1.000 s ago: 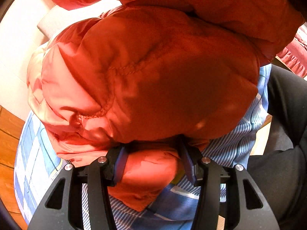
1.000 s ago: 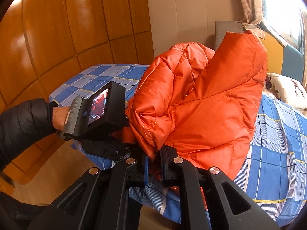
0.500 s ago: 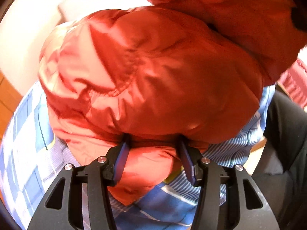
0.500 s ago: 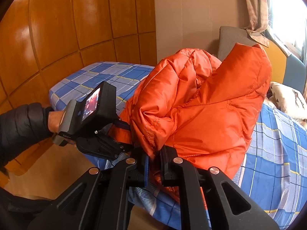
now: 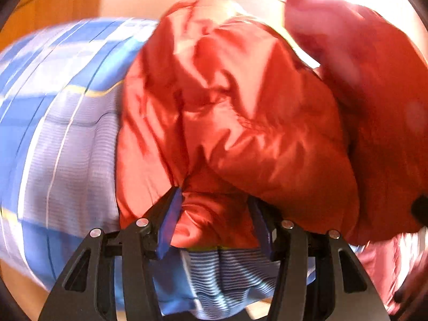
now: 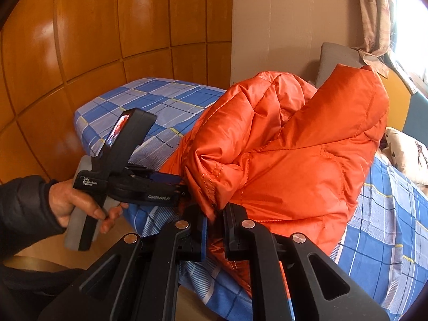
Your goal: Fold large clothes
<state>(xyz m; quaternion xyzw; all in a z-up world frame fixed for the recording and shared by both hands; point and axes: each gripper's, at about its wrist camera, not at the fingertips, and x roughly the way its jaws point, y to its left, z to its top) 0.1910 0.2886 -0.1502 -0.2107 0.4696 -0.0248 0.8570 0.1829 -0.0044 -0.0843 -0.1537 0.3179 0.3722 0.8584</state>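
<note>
- Lining the far left of the right wrist view, orange-brown wooden wall panels [image 6: 80, 40] rise behind the bed, with a beige wall [image 6: 281, 21] next to them.
- A hand [image 6: 77, 200] in a dark sleeve grips the grey handle of the left gripper [image 6: 184, 184], whose small screen tilts upward; its fingers reach into the near-left edge of the orange puffer jacket [image 6: 294, 155].
- From the left wrist view, the left gripper [image 5: 214, 222] has its blue-padded fingers [image 5: 168, 222] set fairly wide, with a thick bunch of the orange puffer jacket [image 5: 240, 112] filling the gap between them; the fabric is pinched there, though the picture is motion-blurred.
- The blue checked bedsheet [image 5: 58, 133] spreads to the left of and under the jacket in that view.
- In the right wrist view, the jacket sits heaped on the blue checked bedsheet [image 6: 388, 240], near the bed's front edge, bulging up in quilted folds.
- The right gripper [image 6: 214, 230] has its black fingers [image 6: 235, 230] drawn nearly together, clamped on a thin fold at the jacket's lower front edge.
- Behind the jacket stands a grey headboard cushion [image 6: 337, 56].
- On the far right, a patterned pillow [image 6: 406, 152] lies on the bed, with a curtain [image 6: 374, 13] hanging beside a bright window above it.
</note>
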